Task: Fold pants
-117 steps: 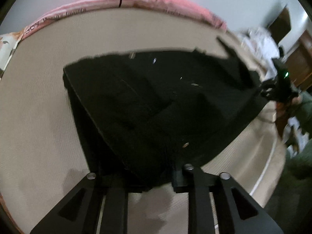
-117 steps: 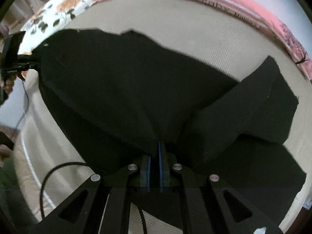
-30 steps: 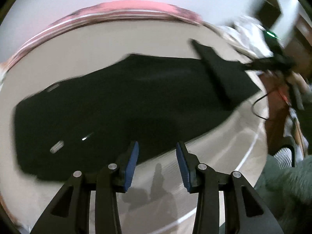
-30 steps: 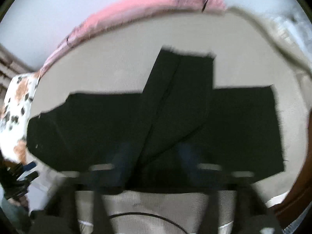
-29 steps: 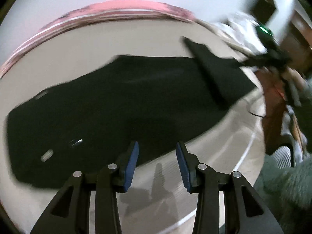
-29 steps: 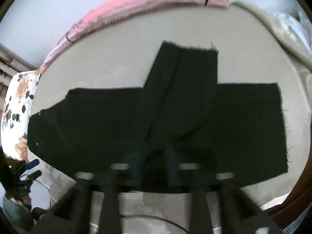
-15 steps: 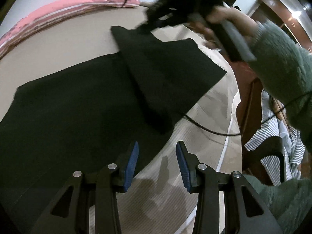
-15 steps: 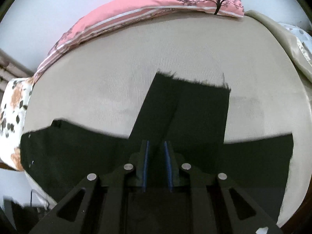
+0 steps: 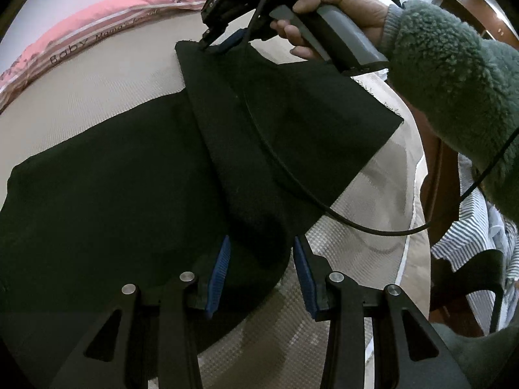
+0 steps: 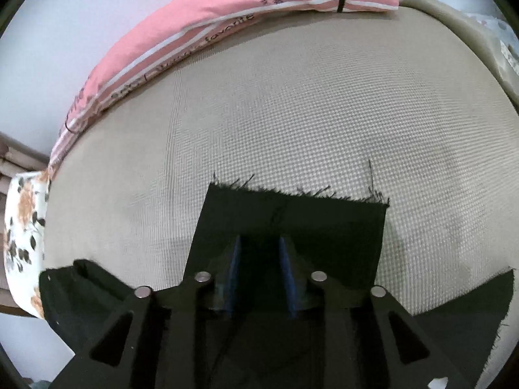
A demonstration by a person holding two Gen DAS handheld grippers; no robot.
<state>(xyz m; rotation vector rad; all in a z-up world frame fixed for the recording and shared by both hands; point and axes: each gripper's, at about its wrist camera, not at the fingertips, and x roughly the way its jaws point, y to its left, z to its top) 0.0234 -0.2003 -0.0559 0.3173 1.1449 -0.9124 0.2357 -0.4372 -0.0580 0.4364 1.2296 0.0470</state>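
**Leg end laid across the pants, right jaws letting go**

Now the black pants lie spread on the beige woven mattress, with one leg end turned across the rest so its frayed hem points toward twelve o'clock in the right wrist view. A second ago that leg was only just settling and the right gripper was pinched almost shut; its jaws have just been opening, and they now stand partly apart over the cloth, with dark fabric showing between the blue pads. Whether the pads press on it cannot be made out, though the spread reads as a release.

In the left wrist view the right gripper sits at twelve o'clock, its tips at the hem corner, held by a hand in a fuzzy green sleeve. The left gripper, at six o'clock, holds its jaws moderately open as before, gripping nothing; it has shifted from bare mattress to the pants' near edge, where the crossed leg's fold lies between its fingers.

Judged from this, the cross fold is placed and the next grasp is likely at the near edge. A pink pillow lies along the far side.
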